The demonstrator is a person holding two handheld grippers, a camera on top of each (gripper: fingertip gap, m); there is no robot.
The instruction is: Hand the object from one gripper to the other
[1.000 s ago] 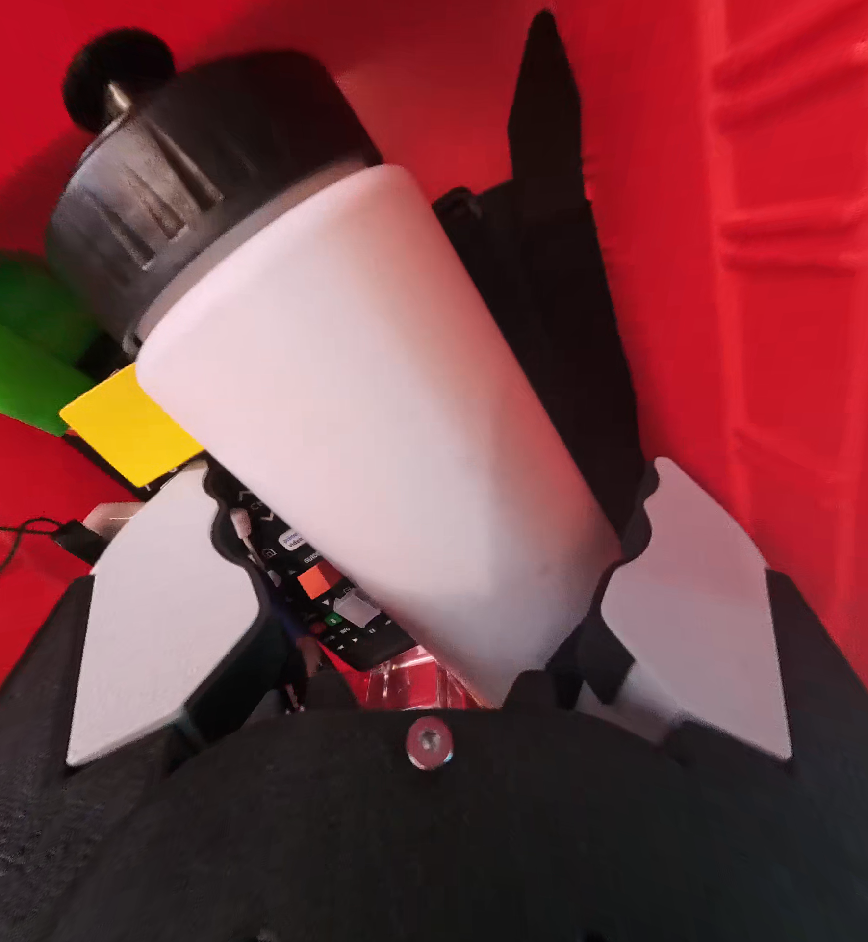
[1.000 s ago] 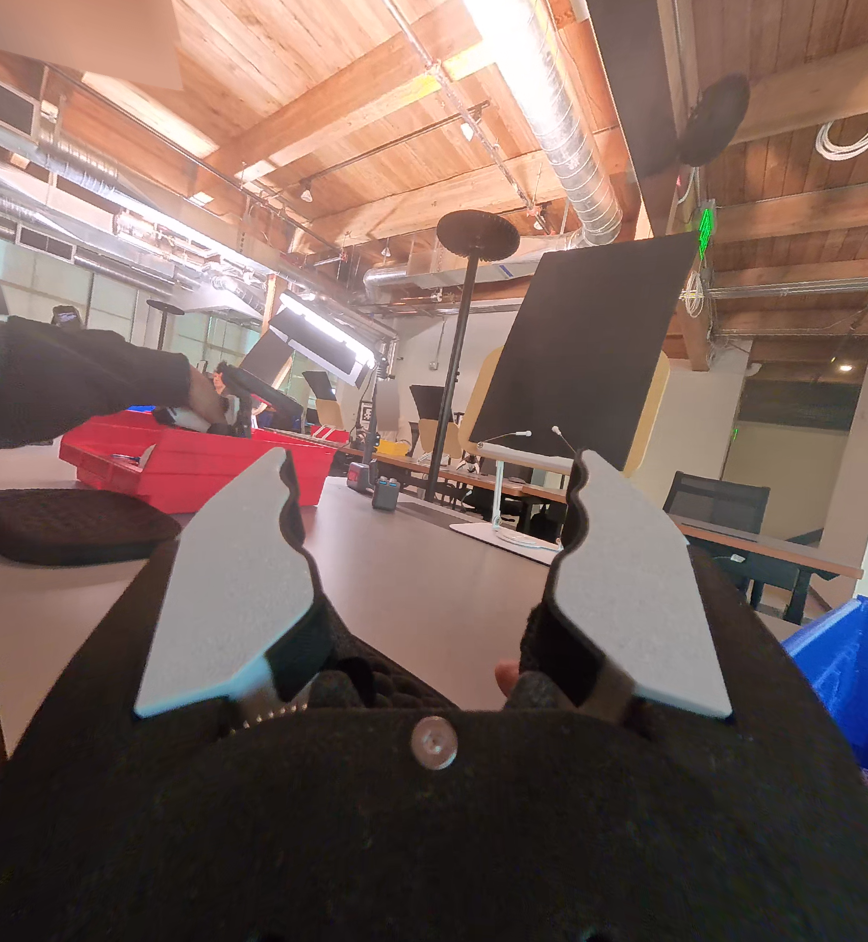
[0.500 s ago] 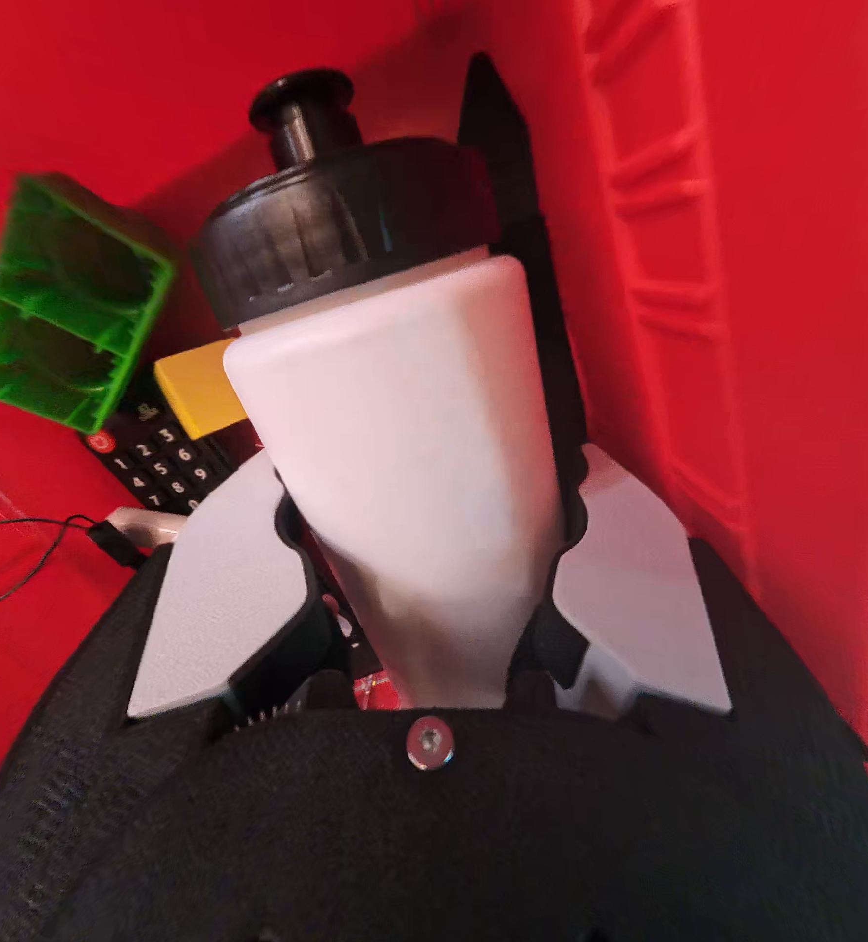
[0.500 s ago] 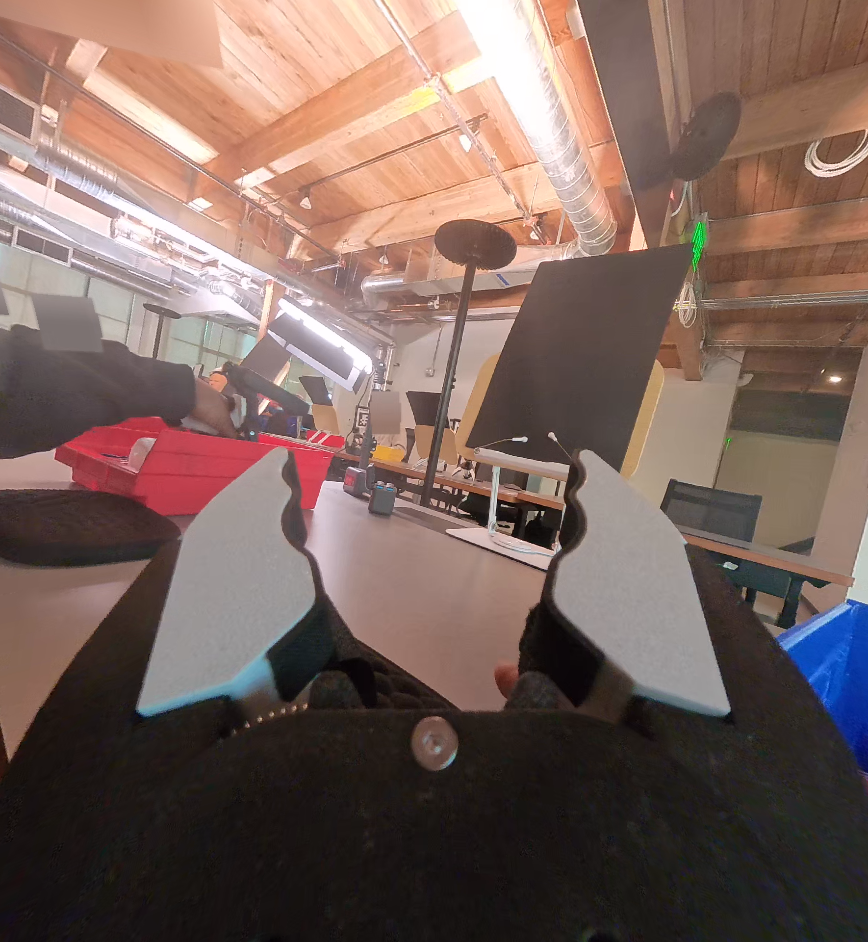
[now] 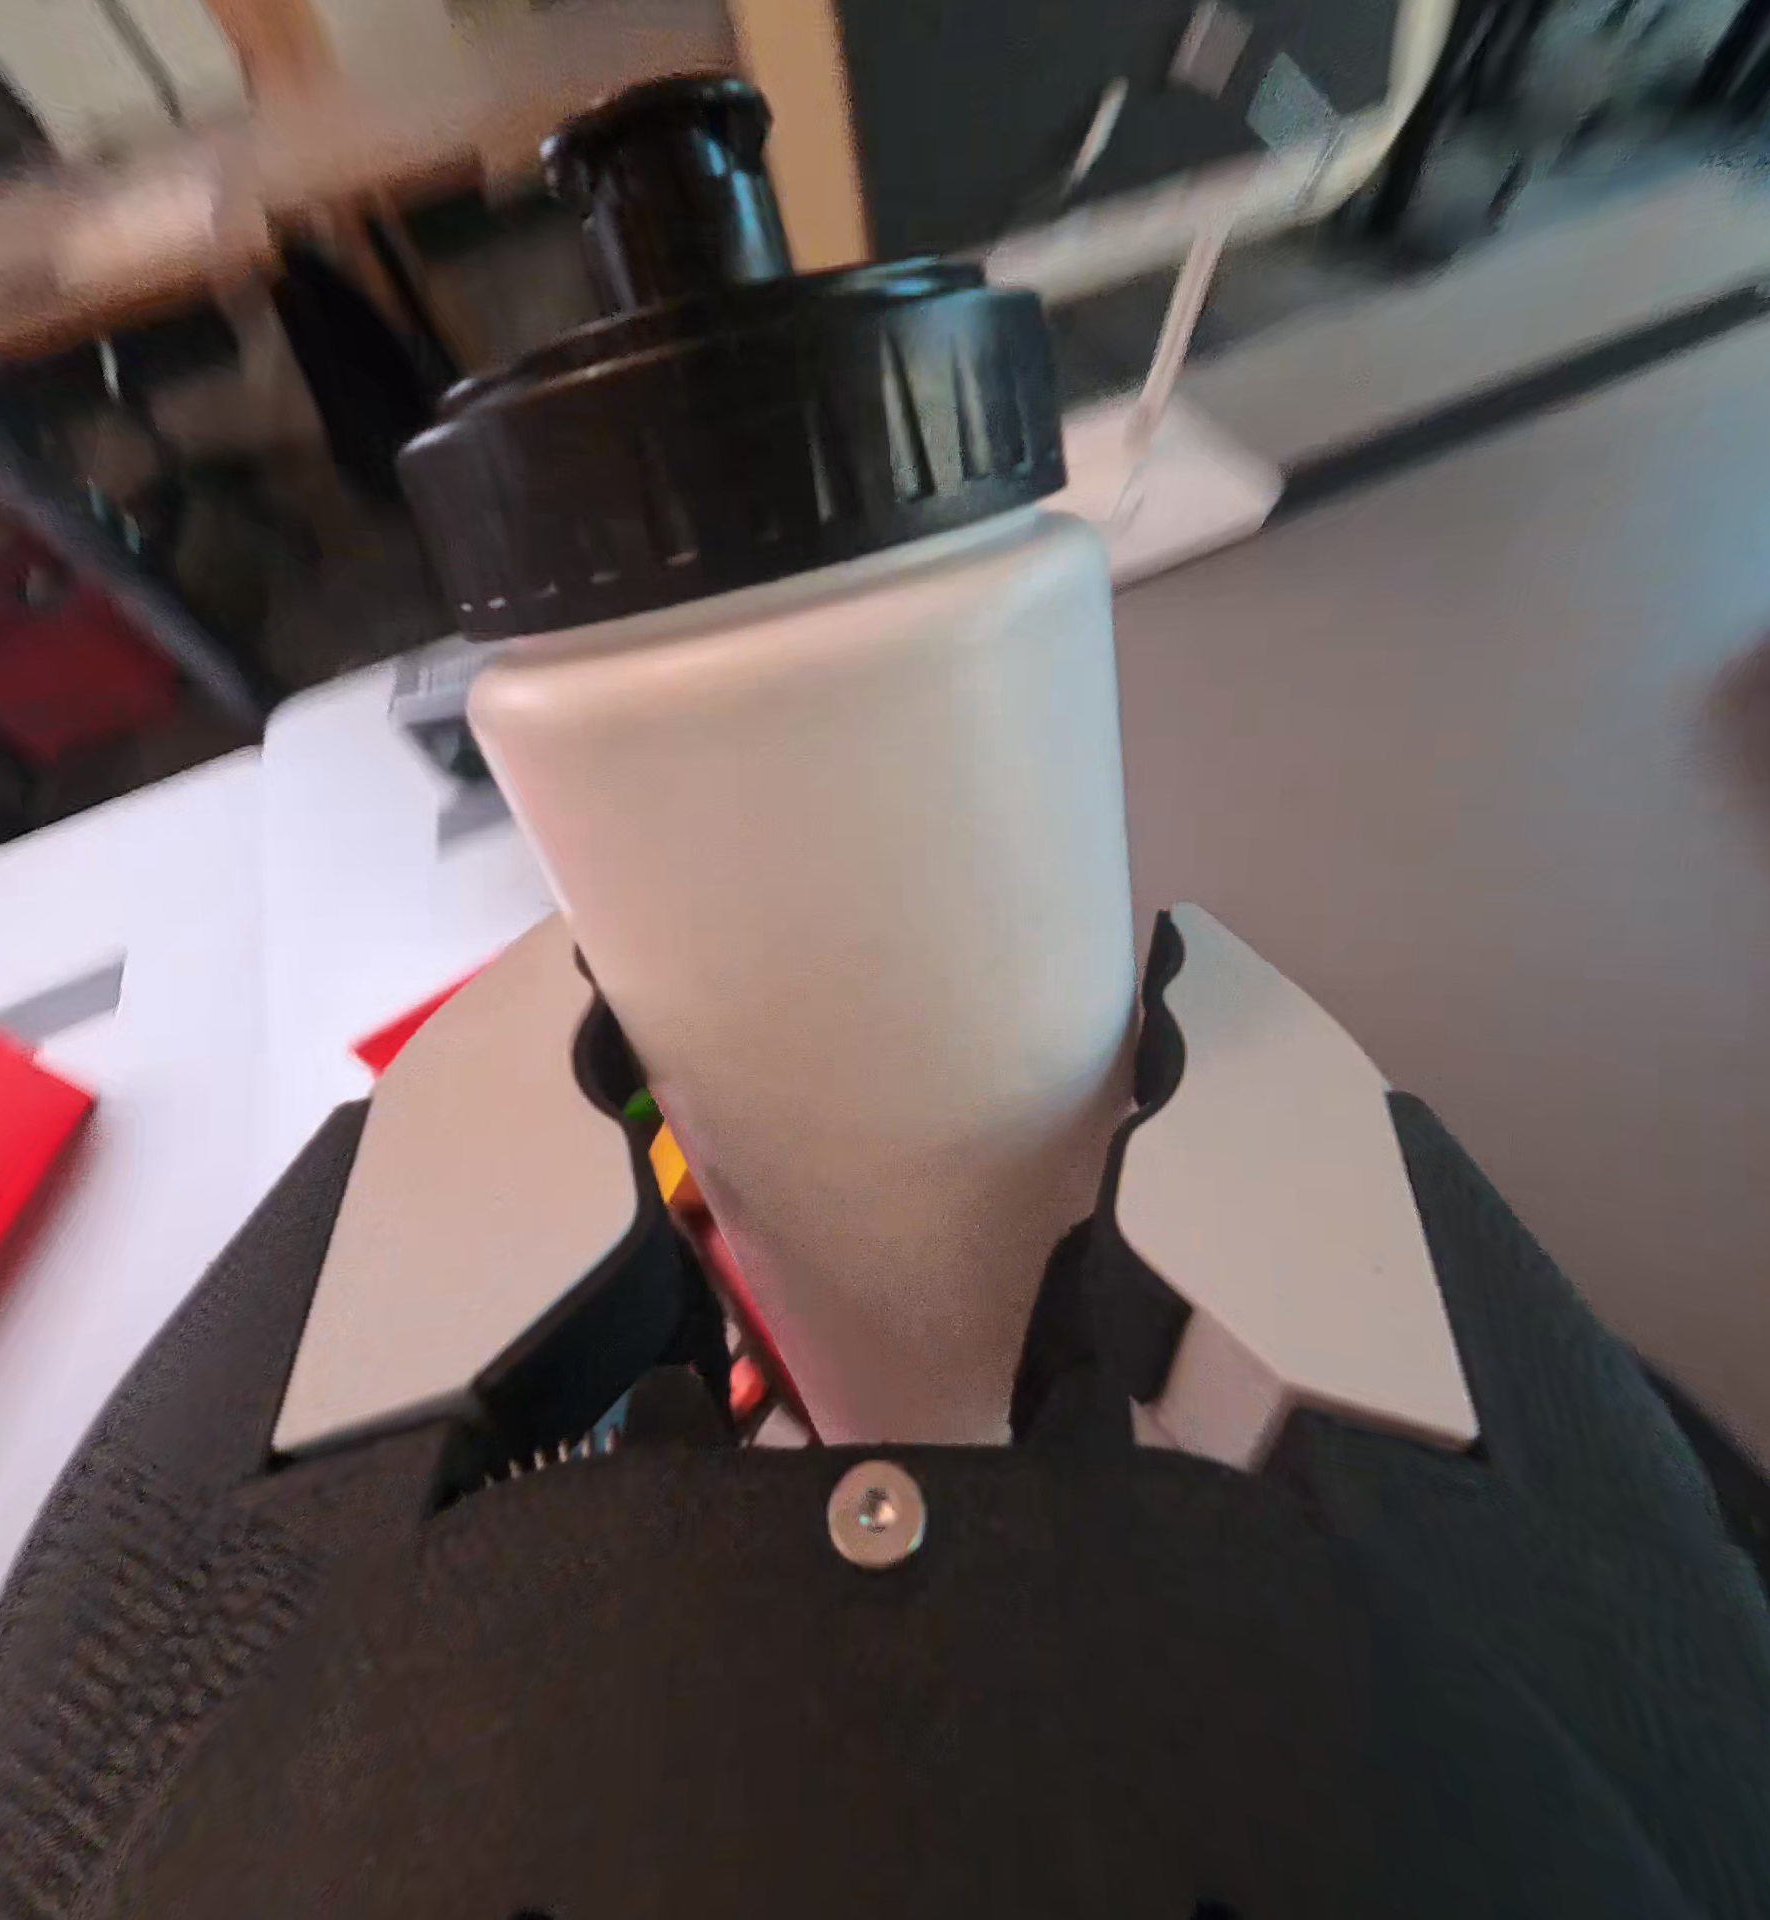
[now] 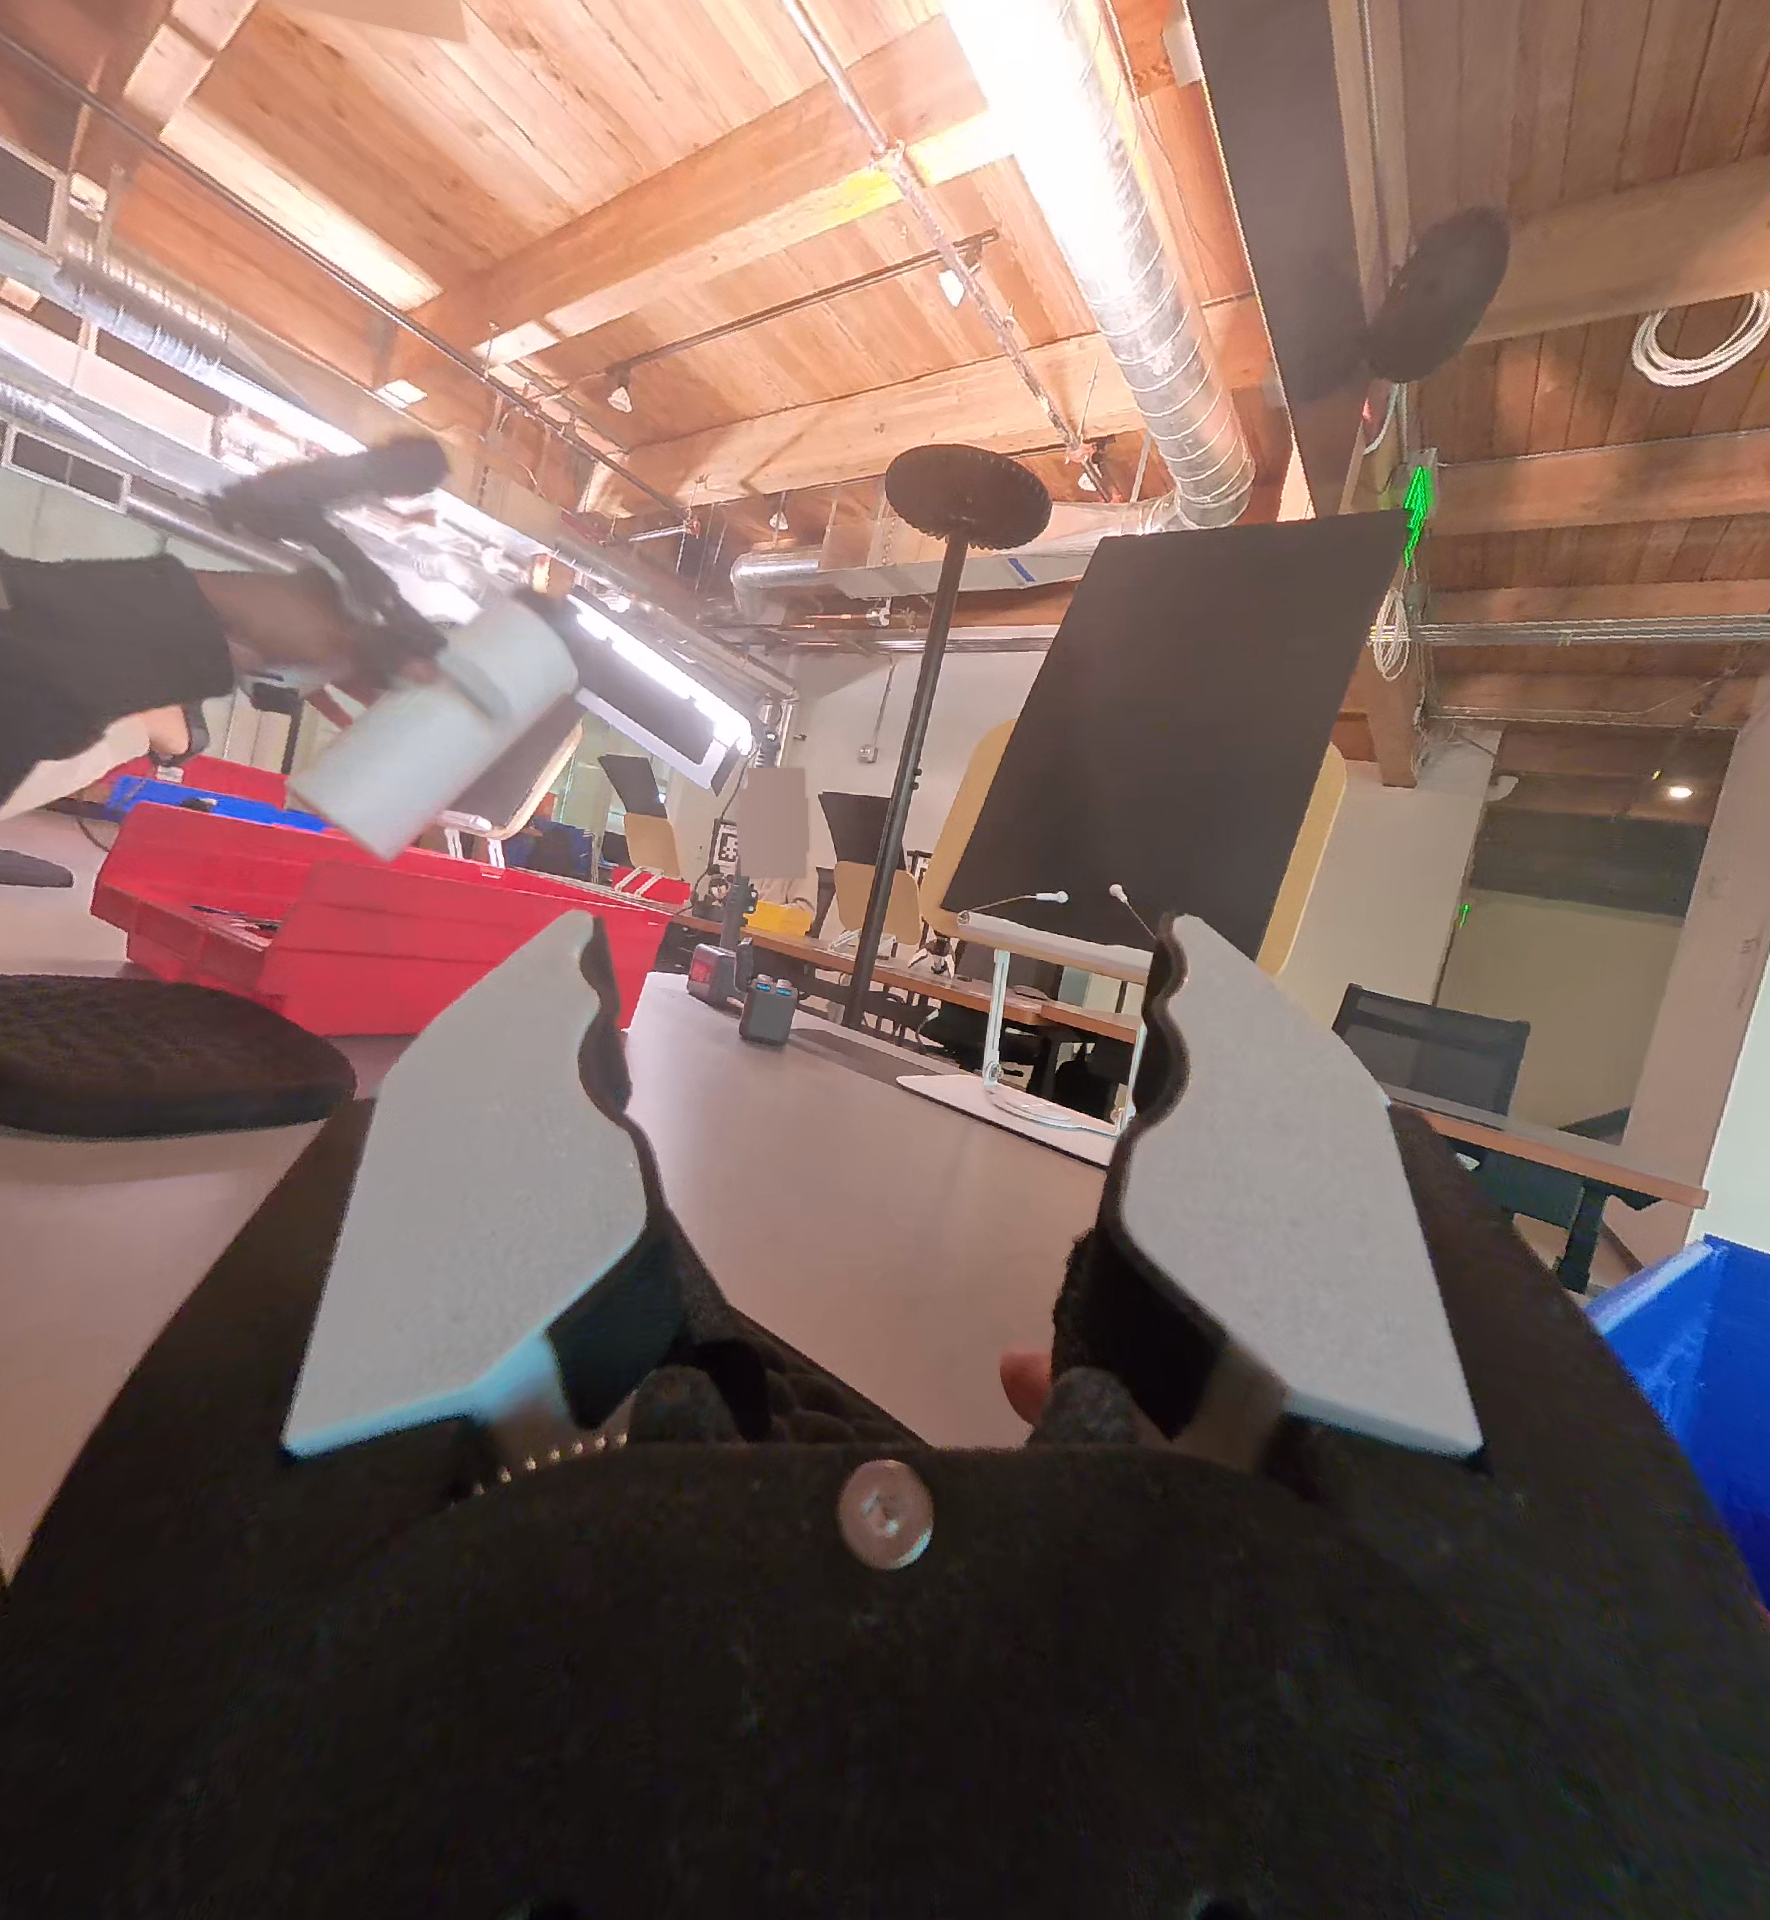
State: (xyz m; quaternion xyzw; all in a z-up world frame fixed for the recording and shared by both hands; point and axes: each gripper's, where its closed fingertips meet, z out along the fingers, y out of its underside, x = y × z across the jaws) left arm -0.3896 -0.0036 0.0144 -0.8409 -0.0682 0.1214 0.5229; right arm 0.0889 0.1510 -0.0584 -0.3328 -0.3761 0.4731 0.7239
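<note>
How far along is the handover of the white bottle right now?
Done: the left gripper has the white bottle clamped between its fingers and lifted above the red bin. In hand: carrying it through the air. Left: the right gripper waits open and empty over the table, apart from the bottle, so the transfer itself hasn't begun.

Ahead of my right claw [image 6: 876, 1023] the grey counter [image 6: 860, 1195] lies bare. To its left sit a black padded cushion [image 6: 122, 1049] and red plastic bins [image 6: 382, 935]; a black stand pole [image 6: 912, 800] rises beyond.
</note>
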